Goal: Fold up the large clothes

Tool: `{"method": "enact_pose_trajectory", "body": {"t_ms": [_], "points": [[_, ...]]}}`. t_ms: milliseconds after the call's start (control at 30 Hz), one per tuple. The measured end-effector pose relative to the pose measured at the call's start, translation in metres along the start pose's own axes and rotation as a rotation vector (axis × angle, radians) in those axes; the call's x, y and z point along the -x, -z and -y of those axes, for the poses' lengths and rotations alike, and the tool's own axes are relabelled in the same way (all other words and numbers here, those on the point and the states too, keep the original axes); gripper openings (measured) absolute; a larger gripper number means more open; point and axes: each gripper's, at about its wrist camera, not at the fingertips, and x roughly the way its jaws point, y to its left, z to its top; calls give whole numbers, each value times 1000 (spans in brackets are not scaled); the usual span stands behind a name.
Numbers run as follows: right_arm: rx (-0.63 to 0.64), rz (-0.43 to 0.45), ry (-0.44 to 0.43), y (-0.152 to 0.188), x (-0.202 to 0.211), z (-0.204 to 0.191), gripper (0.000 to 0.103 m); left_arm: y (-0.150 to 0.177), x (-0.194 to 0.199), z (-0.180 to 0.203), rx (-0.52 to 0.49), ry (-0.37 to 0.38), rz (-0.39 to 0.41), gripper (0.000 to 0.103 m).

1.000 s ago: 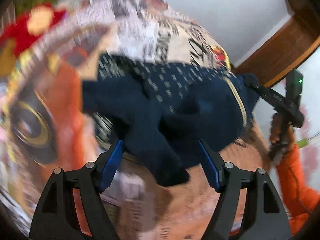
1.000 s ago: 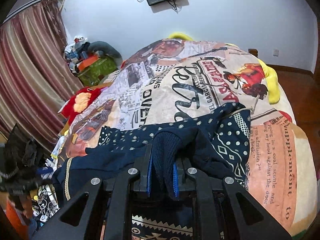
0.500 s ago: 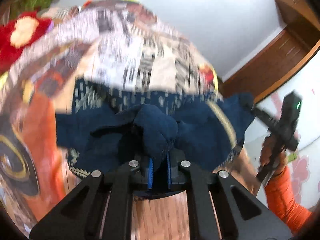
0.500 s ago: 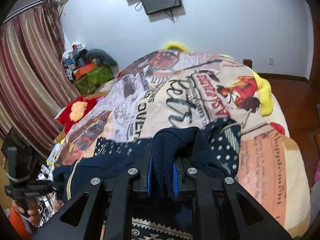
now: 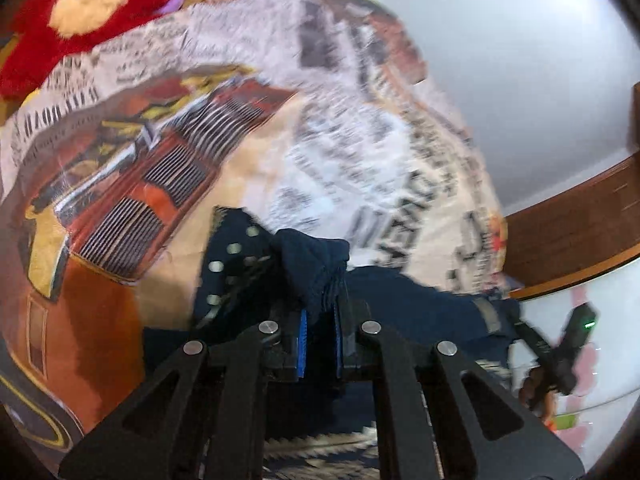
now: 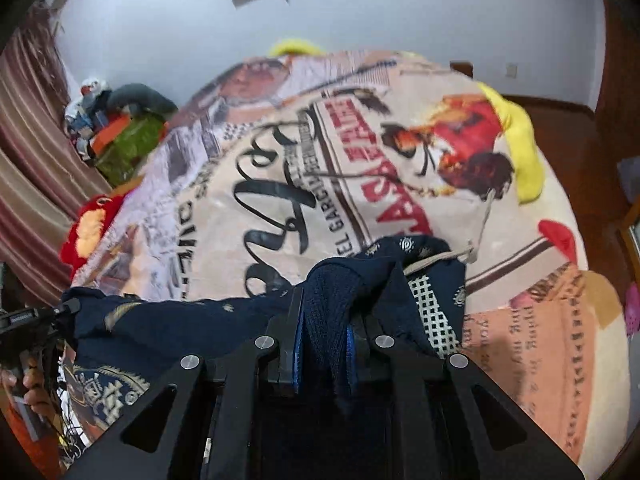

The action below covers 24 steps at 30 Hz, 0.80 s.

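Both grippers clamped on navy garment [image 6: 168, 328]: left gripper [image 5: 319, 338] pinches a bunched fold at lower centre, jaws easing open slightly; right gripper [image 6: 323, 350] holds a fold tight, fingers narrow. Garment hangs stretched between them over printed blanket [image 6: 360, 168], low in frame.

bedspread print [image 5: 352, 168] motion-blurred, garment's [image 6: 168, 328] lower edge hidden

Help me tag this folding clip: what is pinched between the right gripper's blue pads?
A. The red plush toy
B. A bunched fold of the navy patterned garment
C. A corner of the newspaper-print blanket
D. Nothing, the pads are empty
B: in the right wrist view the right gripper is shut on a ridge of the navy patterned garment, which drapes over the newspaper-print blanket.
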Motion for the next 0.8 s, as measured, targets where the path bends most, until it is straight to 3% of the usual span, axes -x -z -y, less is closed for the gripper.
{"method": "enact_pose_trajectory", "body": {"t_ms": [133, 200, 367, 467, 500, 700, 800], "points": [[-27, -33, -58, -6, -6, 8, 14, 1, 1, -15, 3, -78, -3, 33], [-43, -62, -91, -9, -4, 13, 14, -2, 14, -21, -1, -84, 21, 38], [-58, -105, -119, -16, 15, 22, 14, -10, 62, -24, -44, -180, 114, 38], [-71, -75, -135, -17, 33, 26, 14, -8, 84, -16, -82, -166, 132, 40], [-80, -61, -140, -17, 41, 27, 14, -6, 88, -12, -98, -161, 133, 45], [-100, -13, -142, -20, 71, 26, 15, 30, 89, 42, -314, -123, 85, 58], [-117, 48, -96, -25, 89, 31, 15, 52, 71, 72, -428, -121, 28, 58]]}}
